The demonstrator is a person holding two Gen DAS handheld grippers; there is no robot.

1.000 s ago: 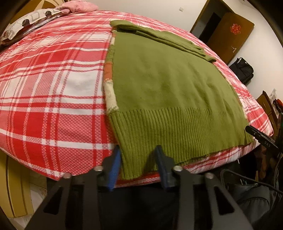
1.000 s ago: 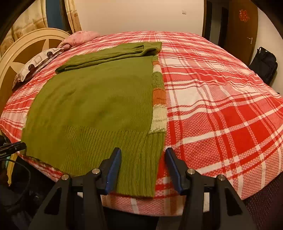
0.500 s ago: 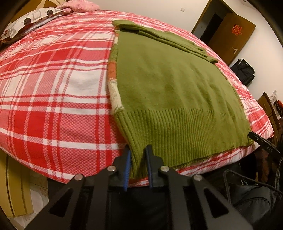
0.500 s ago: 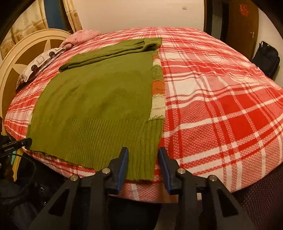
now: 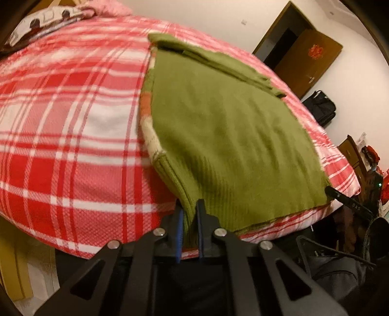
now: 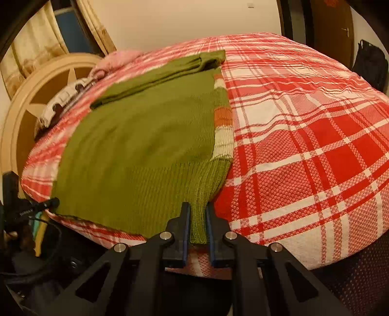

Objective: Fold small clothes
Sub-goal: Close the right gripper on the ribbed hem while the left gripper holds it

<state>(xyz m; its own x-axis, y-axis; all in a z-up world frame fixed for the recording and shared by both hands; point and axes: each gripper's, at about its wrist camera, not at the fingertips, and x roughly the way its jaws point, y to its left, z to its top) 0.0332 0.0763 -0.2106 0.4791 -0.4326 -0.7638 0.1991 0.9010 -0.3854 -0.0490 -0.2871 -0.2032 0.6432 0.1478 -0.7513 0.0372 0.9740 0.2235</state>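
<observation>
A green knit sweater lies flat on a red and white plaid bed, its sleeves folded across the far end. It has an orange and cream striped edge. My left gripper is shut on the ribbed hem at the sweater's near left corner. In the right wrist view the sweater fills the left half of the bed. My right gripper is shut on the ribbed hem at the near right corner, which is bunched between the fingers.
Pillows and a round wooden headboard are at one side of the bed. A brown door and a black bag stand by the wall. The other gripper's tip shows at the sweater's far corner.
Both grippers closed from open onto the sweater's hem corners. The hem corners now bunch and lift slightly between the fingers.
</observation>
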